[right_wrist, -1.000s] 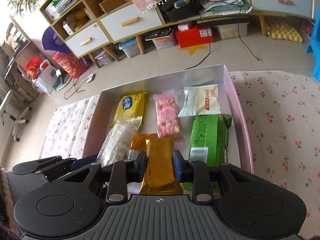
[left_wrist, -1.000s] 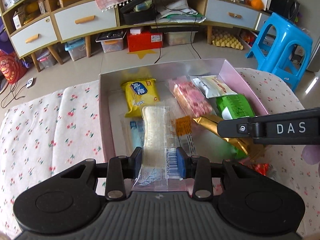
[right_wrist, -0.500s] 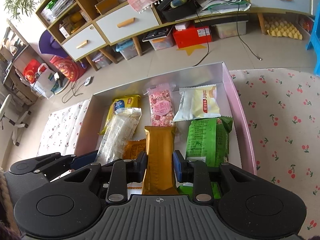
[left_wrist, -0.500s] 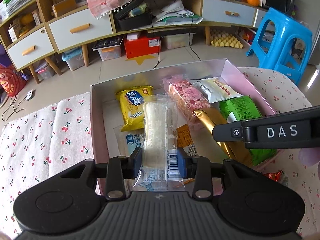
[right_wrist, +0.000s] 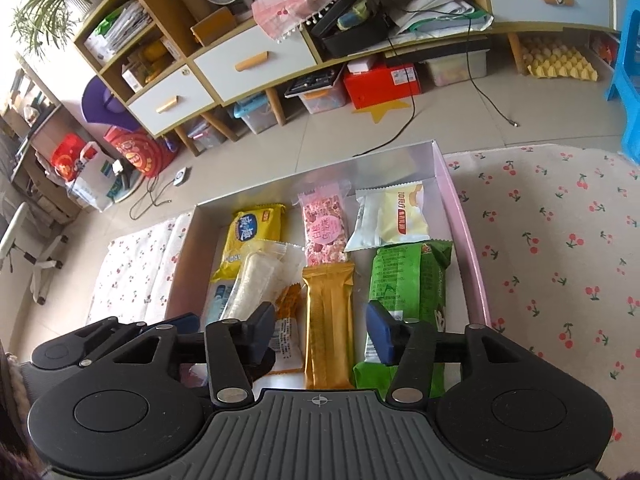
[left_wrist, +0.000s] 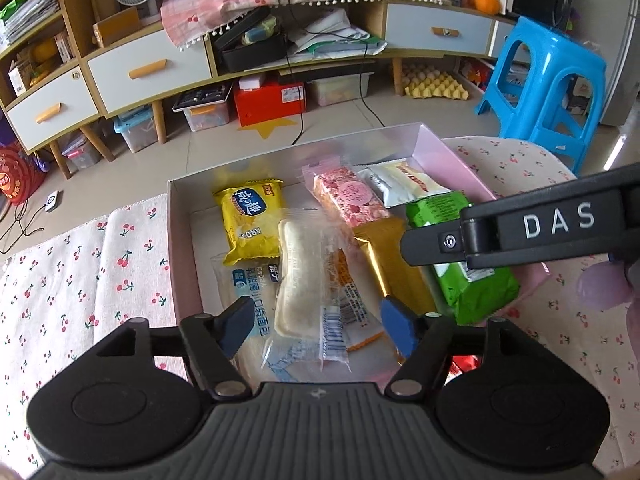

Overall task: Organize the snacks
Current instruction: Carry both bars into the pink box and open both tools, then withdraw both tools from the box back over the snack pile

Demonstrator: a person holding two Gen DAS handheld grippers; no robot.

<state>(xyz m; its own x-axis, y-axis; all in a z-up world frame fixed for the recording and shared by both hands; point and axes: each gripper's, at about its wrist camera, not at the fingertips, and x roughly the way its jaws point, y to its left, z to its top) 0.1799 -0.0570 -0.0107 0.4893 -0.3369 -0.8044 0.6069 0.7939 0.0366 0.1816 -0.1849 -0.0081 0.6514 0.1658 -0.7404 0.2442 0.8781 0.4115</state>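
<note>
A pink shallow box (left_wrist: 452,156) (right_wrist: 460,216) on the cherry-print cloth holds several snack packs. My left gripper (left_wrist: 316,322) is open; the clear pack with a pale bar (left_wrist: 296,276) (right_wrist: 256,276) lies in the box between its fingers, untouched. My right gripper (right_wrist: 320,330) is open; the gold pack (right_wrist: 328,320) (left_wrist: 396,264) lies in the box between its fingers. Around them lie a yellow pack (left_wrist: 250,220) (right_wrist: 254,232), a pink pack (left_wrist: 350,198) (right_wrist: 324,228), a white pack (left_wrist: 404,182) (right_wrist: 394,218), a green pack (left_wrist: 460,264) (right_wrist: 408,280) and an orange pack (right_wrist: 288,328).
The right gripper's black body (left_wrist: 520,228) crosses the right side of the left wrist view, over the green pack. A red wrapper (left_wrist: 464,364) lies by the box's near right corner. A blue stool (left_wrist: 552,80) stands beyond the table at right. Cherry-print cloth (right_wrist: 560,240) spreads both sides.
Both grippers have opened. The clear pack and the gold pack were let go and now lie in the box. Both grippers have pulled back and up a little.
</note>
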